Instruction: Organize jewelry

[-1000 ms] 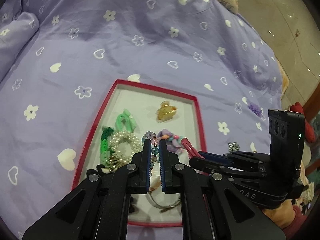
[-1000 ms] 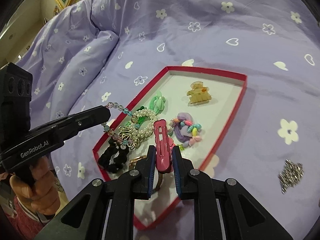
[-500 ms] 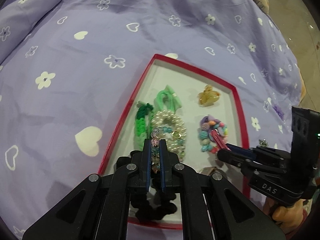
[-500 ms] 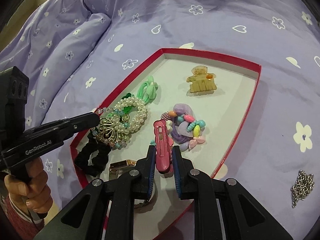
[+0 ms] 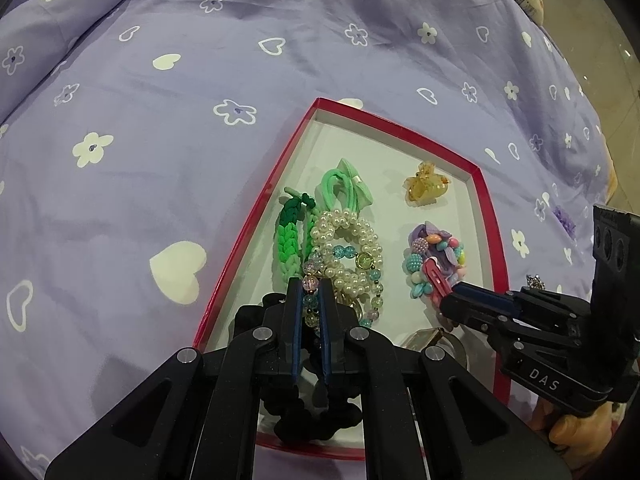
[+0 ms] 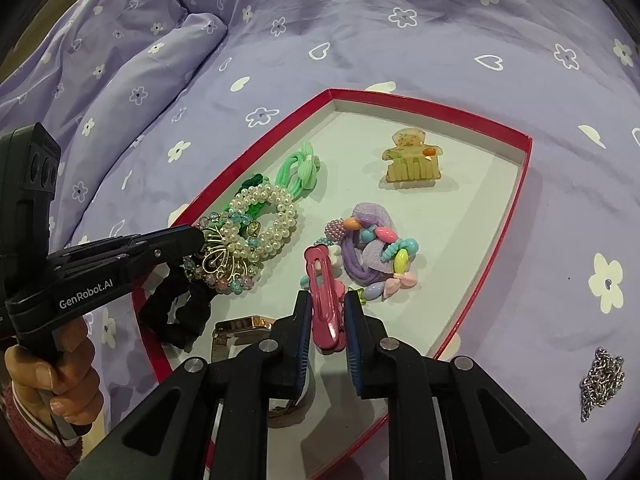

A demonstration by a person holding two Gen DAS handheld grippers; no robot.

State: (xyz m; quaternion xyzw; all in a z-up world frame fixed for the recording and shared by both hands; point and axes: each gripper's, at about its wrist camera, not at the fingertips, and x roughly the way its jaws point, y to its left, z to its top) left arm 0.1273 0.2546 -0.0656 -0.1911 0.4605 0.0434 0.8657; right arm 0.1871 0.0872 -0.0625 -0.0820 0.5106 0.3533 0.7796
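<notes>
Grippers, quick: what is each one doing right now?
Left gripper: shut on the glass bead bracelet.
Right gripper: shut on the pink hair clip, above the red tray.

A lilac bedspread (image 5: 208, 80) printed with white flowers and hearts covers the bed; glossy beige floor (image 5: 600, 40) gleams beyond.

Left gripper (image 5: 310, 298) lowered beaded bracelet (image 5: 320, 276) onto pearl scrunchie (image 5: 348, 240), pink clip (image 6: 325, 296) nearer tray (image 6: 524, 168).

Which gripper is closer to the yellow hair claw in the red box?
Right, though neither is close. The right gripper, shut on the pink clip, sits nearer the yellow claw clip. The left gripper holds the bead bracelet over the pearl scrunchie.
</notes>
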